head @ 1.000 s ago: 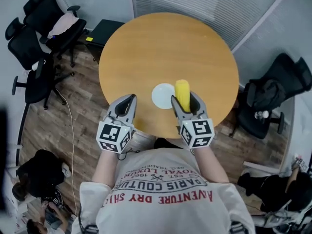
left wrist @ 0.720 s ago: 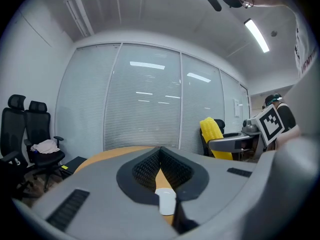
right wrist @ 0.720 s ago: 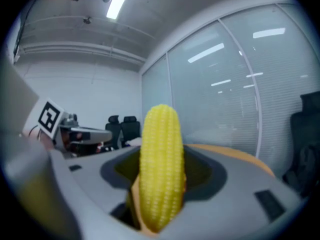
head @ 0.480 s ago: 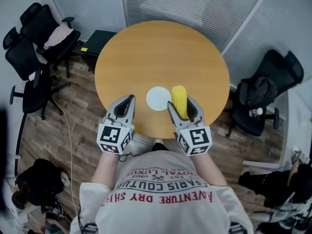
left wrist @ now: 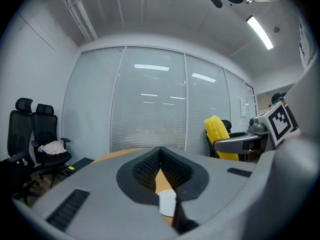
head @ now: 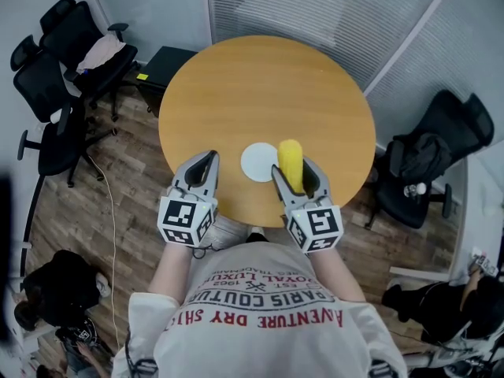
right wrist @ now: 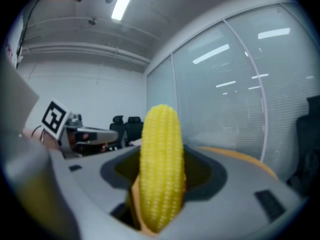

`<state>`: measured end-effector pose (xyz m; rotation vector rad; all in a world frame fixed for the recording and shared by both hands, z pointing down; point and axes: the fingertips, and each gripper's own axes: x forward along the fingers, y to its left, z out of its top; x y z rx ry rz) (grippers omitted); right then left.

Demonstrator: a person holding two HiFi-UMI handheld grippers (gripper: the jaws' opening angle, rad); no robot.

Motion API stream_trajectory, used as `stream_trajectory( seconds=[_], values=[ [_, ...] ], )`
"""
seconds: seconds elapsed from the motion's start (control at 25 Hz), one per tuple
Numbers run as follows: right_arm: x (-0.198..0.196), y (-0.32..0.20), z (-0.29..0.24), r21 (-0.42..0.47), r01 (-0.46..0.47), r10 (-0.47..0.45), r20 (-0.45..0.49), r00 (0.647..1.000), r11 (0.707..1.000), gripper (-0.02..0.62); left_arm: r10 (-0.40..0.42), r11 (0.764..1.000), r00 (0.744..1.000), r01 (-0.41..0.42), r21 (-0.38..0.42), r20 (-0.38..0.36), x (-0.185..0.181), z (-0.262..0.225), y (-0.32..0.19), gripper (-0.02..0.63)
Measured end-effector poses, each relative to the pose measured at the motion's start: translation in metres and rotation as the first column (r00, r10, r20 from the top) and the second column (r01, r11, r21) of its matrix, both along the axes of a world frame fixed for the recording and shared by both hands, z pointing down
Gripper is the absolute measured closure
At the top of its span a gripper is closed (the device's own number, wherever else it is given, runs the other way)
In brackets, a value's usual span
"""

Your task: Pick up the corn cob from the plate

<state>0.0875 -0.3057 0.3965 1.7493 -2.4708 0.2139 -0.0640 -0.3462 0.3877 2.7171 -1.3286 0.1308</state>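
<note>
A yellow corn cob [head: 290, 162] stands up between the jaws of my right gripper [head: 296, 172], which is shut on it. It hangs above the table, just right of the small white plate [head: 258, 161], which has nothing on it. In the right gripper view the cob [right wrist: 160, 171] fills the middle, gripped at its lower part. My left gripper [head: 203, 168] hovers left of the plate over the table's near edge, jaws together and holding nothing. From the left gripper view the cob [left wrist: 218, 135] shows at the right, with the plate [left wrist: 167, 202] below the jaws.
The round wooden table [head: 268, 85] is bare apart from the plate. Black office chairs [head: 59, 77] stand at the left and another [head: 429, 164] at the right. A black box [head: 167, 63] sits by the table's far left. A person [head: 59, 290] is on the floor at lower left.
The head camera has shifted a little. Both grippers keep their places beside the plate, and the cob stays gripped in the right one.
</note>
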Motion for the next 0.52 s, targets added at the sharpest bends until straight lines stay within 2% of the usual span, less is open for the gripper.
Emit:
stream_trajectory(
  seconds=[0.52],
  values=[
    [-0.0011,-0.0056,-0.0003,-0.005,0.013,-0.013,0.006,1.000,1.000,0.330,0.012,1.000,1.000,-0.012,0.022,0.010,0.0043,-0.0060,-0.0022,0.571]
  ],
)
